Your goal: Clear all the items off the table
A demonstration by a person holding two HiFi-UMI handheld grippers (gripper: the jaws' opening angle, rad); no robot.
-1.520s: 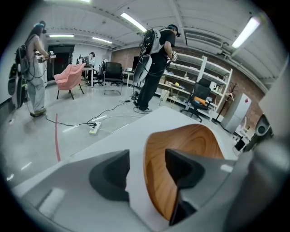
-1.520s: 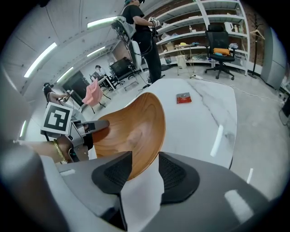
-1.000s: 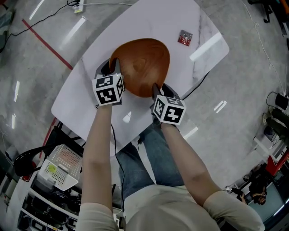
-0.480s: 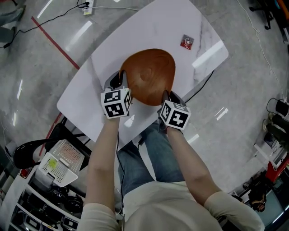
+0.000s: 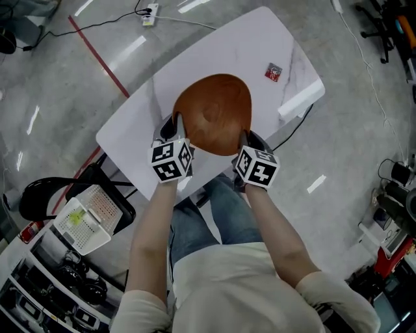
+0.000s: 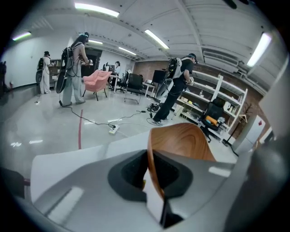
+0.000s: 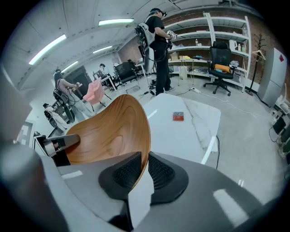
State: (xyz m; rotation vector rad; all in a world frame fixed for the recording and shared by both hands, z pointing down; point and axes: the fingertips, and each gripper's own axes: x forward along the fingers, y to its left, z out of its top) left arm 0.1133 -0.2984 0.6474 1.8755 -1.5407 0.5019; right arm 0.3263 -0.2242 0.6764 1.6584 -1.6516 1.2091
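A big brown wooden bowl [image 5: 213,110] hangs tilted just above the white marble table [image 5: 260,39], carried between both grippers. My left gripper [image 5: 170,123] is shut on the bowl's near left rim; the left gripper view shows that thin wooden edge [image 6: 181,140] pinched in the left gripper [image 6: 149,174]. My right gripper [image 5: 247,138] grips the near right rim; its jaws have just been closing and now press the bowl [image 7: 108,136] inside the right gripper [image 7: 144,170]. A small red packet [image 5: 273,71] lies on the far right of the table, also as the packet [image 7: 178,116].
A black chair [image 5: 52,195] and a white perforated basket [image 5: 88,218] stand on the floor at lower left. A power strip [image 5: 150,12] with cables and a red floor line [image 5: 97,55] lie beyond the table. Several people [image 6: 72,68] and shelves [image 7: 213,41] are further off.
Both grippers have risen with the bowl, lifting it off the tabletop. The right jaws have closed onto the rim.
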